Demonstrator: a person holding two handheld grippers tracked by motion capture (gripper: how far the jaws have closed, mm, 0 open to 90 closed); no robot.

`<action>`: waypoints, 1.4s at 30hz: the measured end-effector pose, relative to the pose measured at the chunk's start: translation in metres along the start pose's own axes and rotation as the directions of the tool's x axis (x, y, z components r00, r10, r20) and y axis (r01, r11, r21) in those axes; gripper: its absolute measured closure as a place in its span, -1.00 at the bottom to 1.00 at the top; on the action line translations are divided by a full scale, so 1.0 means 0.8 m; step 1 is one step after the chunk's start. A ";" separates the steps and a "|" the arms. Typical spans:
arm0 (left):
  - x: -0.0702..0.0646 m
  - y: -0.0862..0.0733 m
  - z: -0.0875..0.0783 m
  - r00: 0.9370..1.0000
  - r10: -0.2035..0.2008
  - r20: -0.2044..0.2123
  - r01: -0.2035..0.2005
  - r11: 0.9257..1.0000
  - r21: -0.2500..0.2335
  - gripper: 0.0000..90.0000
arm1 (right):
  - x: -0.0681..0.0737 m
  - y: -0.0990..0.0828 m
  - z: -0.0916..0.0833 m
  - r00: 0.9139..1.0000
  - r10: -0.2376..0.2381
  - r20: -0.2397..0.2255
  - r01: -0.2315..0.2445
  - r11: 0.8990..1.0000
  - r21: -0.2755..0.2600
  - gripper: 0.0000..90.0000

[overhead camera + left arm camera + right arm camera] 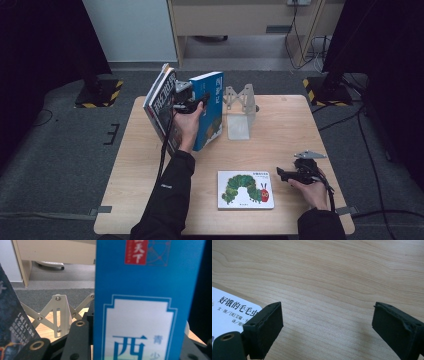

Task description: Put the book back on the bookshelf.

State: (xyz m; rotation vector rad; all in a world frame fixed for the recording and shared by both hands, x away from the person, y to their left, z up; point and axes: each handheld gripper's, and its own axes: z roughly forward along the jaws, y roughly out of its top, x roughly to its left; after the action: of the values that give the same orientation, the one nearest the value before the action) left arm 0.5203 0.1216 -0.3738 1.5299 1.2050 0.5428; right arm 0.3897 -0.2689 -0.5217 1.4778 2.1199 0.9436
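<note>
Left gripper point(192, 100) clamped on upright blue book point(210, 107), dark books point(161, 100) leaning just beside, right gripper point(281, 174) spread apart near caterpillar book point(245, 189).

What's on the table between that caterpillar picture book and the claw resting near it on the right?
Nothing: in the high view, only bare wooden table separates the caterpillar book from the right claw. The right gripper view shows wood grain between its open jaws.

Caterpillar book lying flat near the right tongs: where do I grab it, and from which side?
Probably by its right edge, coming in low from the right. The caterpillar book lies flat on the table, so only its thin edges offer grip; the right tongs sit open beside that edge.
</note>
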 end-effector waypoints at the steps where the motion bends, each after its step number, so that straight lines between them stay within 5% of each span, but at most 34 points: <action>1: 0.000 -0.001 0.003 1.000 0.002 -0.004 -0.002 1.000 0.000 0.34 | -0.001 0.000 0.000 1.000 0.001 0.000 -0.001 1.000 -0.001 -0.78; 11: 0.004 -0.006 0.014 1.000 -0.013 -0.013 0.012 1.000 -0.022 0.34 | -0.001 -0.001 0.002 1.000 -0.002 -0.003 0.002 1.000 0.008 -0.78; 18: -0.001 -0.011 0.012 1.000 0.021 -0.005 -0.021 0.999 -0.034 0.33 | 0.000 -0.001 0.002 1.000 0.001 -0.005 -0.001 1.000 0.012 -0.78; 26: -0.003 -0.018 -0.001 0.998 0.054 -0.025 -0.055 0.998 -0.022 0.31 | 0.000 -0.001 0.002 1.000 -0.009 -0.008 0.009 1.000 0.011 -0.78; 42: 0.002 -0.045 -0.046 0.998 0.051 -0.021 -0.051 0.998 -0.020 0.30 | 0.002 -0.002 0.002 1.000 -0.014 -0.004 0.014 1.000 0.022 -0.78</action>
State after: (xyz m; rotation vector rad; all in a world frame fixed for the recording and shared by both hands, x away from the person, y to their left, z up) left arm 0.4756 0.1370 -0.3943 1.5440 1.1748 0.6041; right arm 0.3895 -0.2673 -0.5239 1.4715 2.1475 0.9216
